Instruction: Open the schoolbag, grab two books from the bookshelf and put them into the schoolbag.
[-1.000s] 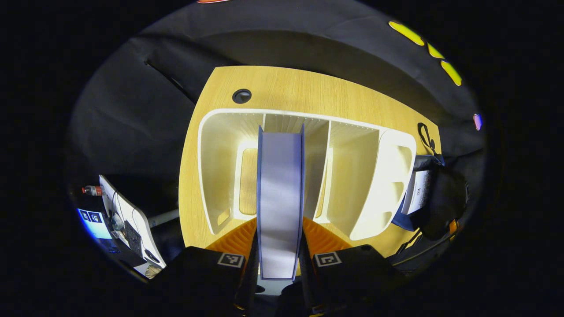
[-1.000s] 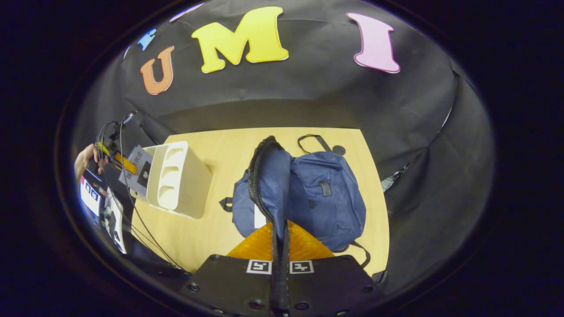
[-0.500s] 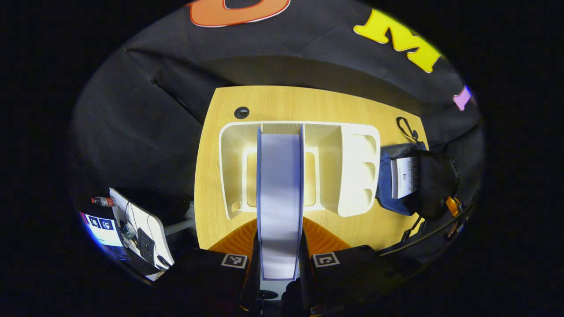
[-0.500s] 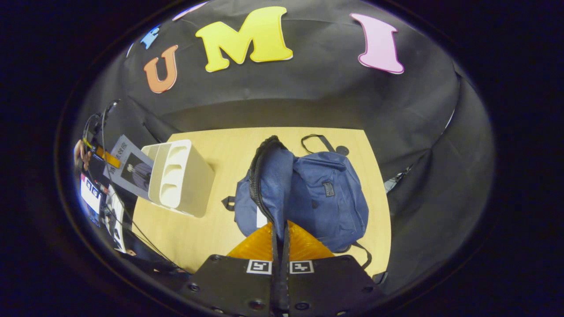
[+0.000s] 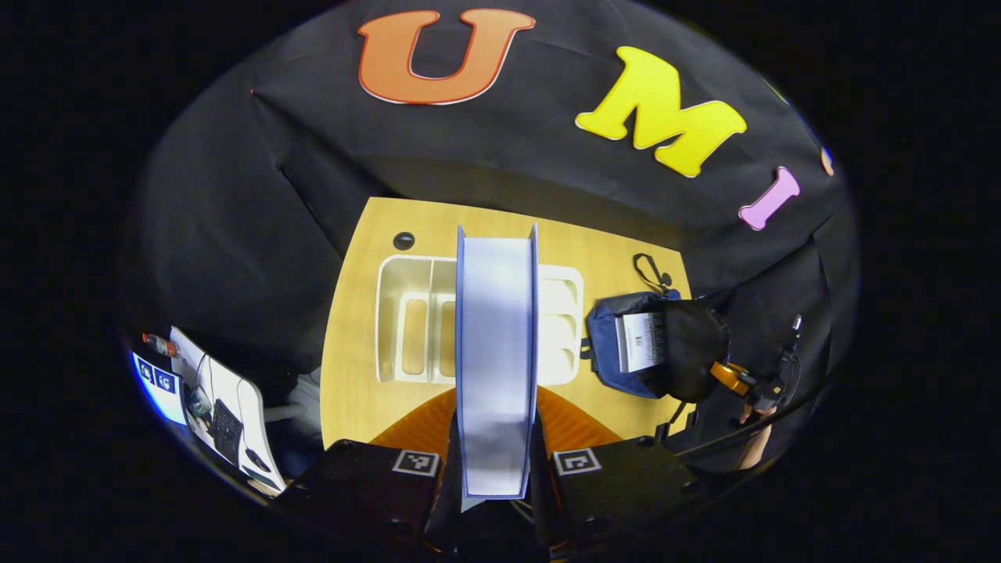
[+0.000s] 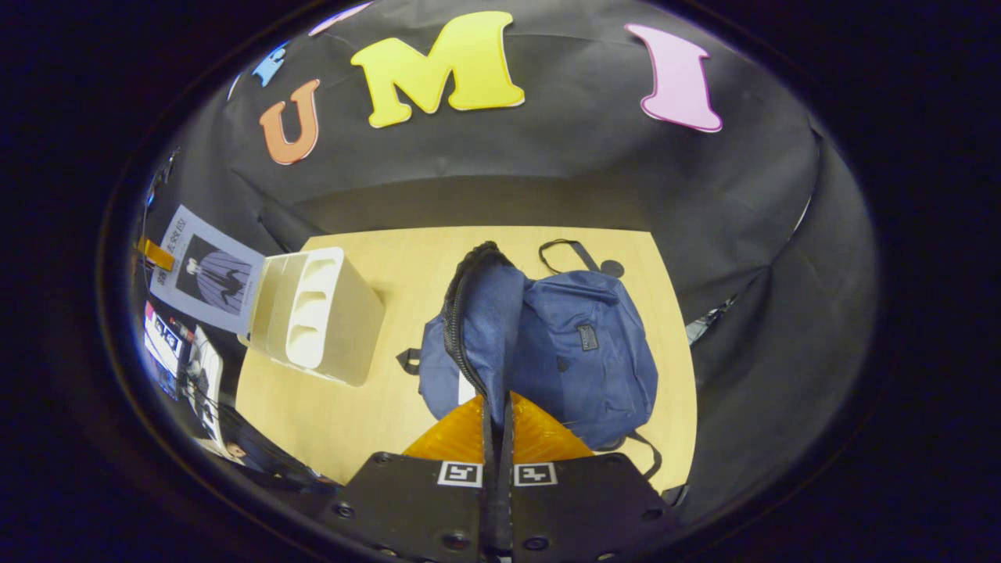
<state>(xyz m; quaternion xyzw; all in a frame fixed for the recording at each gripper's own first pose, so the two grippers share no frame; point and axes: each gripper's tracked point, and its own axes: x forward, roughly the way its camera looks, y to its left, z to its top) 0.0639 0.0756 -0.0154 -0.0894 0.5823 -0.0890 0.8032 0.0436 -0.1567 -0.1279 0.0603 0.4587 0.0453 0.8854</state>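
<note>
Your table [image 6: 375,422] carries the shelf [image 6: 317,317] at 9 o'clock in the right gripper view and the bag [image 6: 583,360] at centre. The bag is open, and a first book [image 5: 640,341] seems to sit in its mouth in the left gripper view. Your right gripper [image 6: 496,438] is clamped on the bag's zipper edge [image 6: 461,313], holding it up. Your left gripper [image 5: 496,461] grips the second book [image 5: 496,352], lifted clear above the shelf, long axis running 6 to 12 o'clock, page edge facing you. Left for you: carry it toward 3 o'clock and drop it in.
</note>
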